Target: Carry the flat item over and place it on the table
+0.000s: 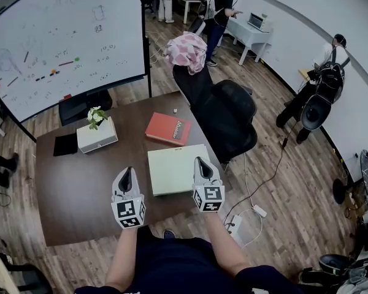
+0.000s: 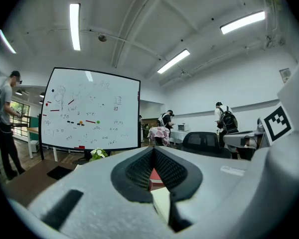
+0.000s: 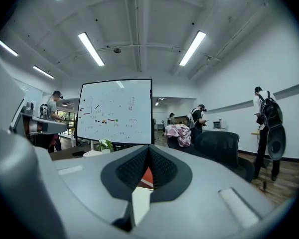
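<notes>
Left gripper: my left gripper (image 1: 127, 173) is held over the dark tabletop (image 1: 80, 188), just left of the flat item. Its jaws are pressed together at the tips and nothing is caught between them.
Right gripper: my right gripper (image 1: 199, 162) shows over the right edge of the flat item. Its jaws are also closed tip to tip and grip nothing. I cannot tell how high it is above the surface.
Flat item: the pale square flat item (image 1: 175, 170) lies flat on the tabletop near the edge closest to me, between my two grippers. Neither gripper holds it.
Red book: a red book (image 1: 168, 128) lies flat just beyond the flat item's far edge. I cannot tell whether the two touch.
White box: a white box (image 1: 98, 137) with a small plant (image 1: 95, 115) on top stands well left of the red book, with a black mat (image 1: 65, 144) just beside it.
Chair: a black office chair (image 1: 230, 118) stands at the right end of the tabletop, and a pink cloth (image 1: 186, 51) is draped over another chair behind it.
Background: a whiteboard (image 1: 61, 41) stands beyond the tabletop, and several people stand further back in the room.
</notes>
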A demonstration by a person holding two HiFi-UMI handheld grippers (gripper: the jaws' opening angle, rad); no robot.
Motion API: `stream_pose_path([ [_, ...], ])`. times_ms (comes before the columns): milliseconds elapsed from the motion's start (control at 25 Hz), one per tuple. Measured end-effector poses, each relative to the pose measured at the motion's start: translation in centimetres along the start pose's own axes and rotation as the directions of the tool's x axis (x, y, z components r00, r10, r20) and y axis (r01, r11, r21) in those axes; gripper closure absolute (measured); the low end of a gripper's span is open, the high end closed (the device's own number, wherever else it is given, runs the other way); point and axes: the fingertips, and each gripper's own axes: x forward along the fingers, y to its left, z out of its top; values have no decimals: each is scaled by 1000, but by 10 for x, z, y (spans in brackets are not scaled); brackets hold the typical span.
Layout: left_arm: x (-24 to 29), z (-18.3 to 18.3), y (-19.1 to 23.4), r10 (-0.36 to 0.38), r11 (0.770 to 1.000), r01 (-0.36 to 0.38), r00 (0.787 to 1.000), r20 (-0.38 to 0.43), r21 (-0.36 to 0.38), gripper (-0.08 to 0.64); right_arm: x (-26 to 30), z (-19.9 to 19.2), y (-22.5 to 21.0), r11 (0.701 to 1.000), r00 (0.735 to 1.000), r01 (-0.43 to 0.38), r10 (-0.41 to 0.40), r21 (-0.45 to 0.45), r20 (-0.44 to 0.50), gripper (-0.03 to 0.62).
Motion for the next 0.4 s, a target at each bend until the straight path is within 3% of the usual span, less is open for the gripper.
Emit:
stream_pose_path([
  [160, 0, 2, 4, -4, 999, 3, 1000, -7, -46, 565, 0, -1, 2, 1000, 1000, -5, 5, 4, -3, 586],
  [400, -1, 3, 2, 0, 999, 0, 1000, 1, -37, 565, -1, -1, 0, 1000, 1000, -17, 17, 4, -3, 586],
])
